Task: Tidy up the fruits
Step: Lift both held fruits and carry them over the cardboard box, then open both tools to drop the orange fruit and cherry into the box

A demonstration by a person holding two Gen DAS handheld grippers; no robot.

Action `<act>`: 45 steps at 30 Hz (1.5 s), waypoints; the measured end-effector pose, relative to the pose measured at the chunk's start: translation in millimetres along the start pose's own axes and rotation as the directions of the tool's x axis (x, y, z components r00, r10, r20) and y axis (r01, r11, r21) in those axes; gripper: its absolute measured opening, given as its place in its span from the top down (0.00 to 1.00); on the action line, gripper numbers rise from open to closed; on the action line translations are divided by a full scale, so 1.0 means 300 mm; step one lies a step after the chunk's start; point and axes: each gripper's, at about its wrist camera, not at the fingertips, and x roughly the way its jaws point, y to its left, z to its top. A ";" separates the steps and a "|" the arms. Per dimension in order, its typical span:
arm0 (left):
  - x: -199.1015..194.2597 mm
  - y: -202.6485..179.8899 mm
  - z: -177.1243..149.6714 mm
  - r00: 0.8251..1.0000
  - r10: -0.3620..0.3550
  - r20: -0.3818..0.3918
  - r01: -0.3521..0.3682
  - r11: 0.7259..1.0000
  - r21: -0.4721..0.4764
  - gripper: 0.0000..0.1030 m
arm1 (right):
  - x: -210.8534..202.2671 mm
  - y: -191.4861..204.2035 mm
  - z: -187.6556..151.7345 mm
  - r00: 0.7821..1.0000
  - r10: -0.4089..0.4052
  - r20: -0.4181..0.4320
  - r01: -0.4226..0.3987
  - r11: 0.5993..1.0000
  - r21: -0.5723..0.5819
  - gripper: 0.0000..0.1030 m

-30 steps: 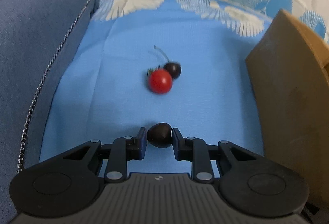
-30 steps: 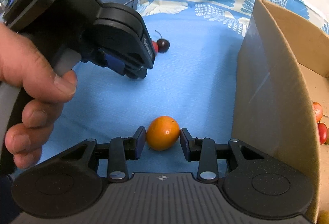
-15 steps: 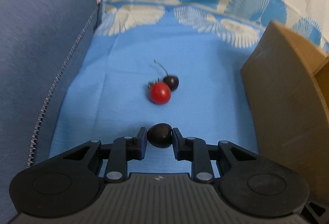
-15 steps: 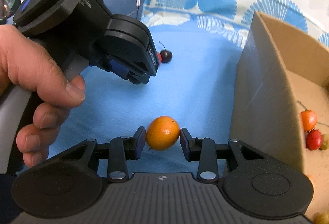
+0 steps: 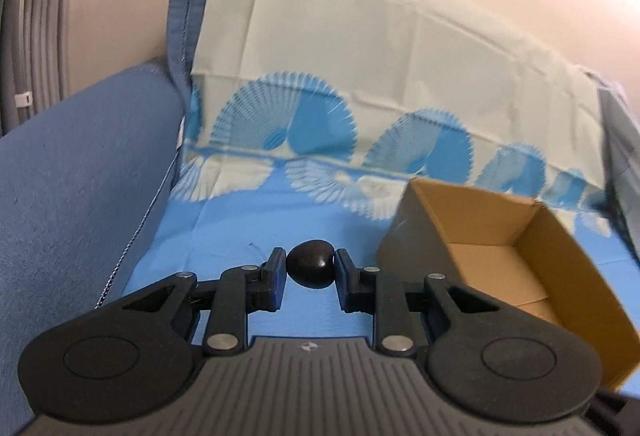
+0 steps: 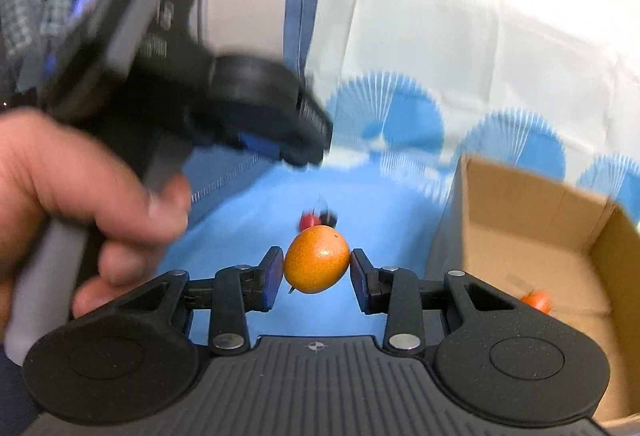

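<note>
Orange kumquat [image 6: 317, 261] sits clenched in the right tongs [image 6: 316, 272]; dark plum-like fruit [image 5: 311, 264] is pinched in the left tongs [image 5: 308, 276]; cardboard box [image 5: 496, 232] stands open right of both; red tomato [image 6: 309, 221] lies beyond on blue cloth [image 6: 384, 204].

Open blue cloth [image 5: 224, 236] lies ahead at 12 o'clock. The cardboard box [image 5: 492, 232] wall blocks 2 o'clock; the sofa arm [image 5: 80, 172] bounds 9 o'clock. The left gripper [image 6: 304, 152] crowds the right gripper's 10 o'clock.

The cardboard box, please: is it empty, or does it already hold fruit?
Not empty: the cardboard box holds at least one orange-red fruit on its floor.
</note>
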 end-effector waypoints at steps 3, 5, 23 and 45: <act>-0.038 -0.023 -0.004 0.999 -0.022 0.037 0.022 1.000 0.008 0.72 | -0.062 -0.042 -0.001 1.000 -0.024 0.012 0.025 1.000 -0.019 0.63; -0.056 -0.031 -0.011 0.998 -0.037 0.045 0.037 0.999 0.015 0.72 | -0.090 -0.078 -0.006 0.999 -0.045 0.013 0.046 0.999 -0.018 0.63; 0.005 -0.173 -0.056 0.993 -0.111 0.026 0.106 0.983 0.153 0.72 | -0.294 -0.649 -0.015 0.946 -0.312 0.087 0.291 0.937 0.193 0.63; 0.082 -0.262 -0.091 0.989 -0.146 0.016 0.136 0.950 0.283 0.72 | -0.210 -0.710 -0.058 0.926 -0.377 0.033 0.364 0.911 0.193 0.71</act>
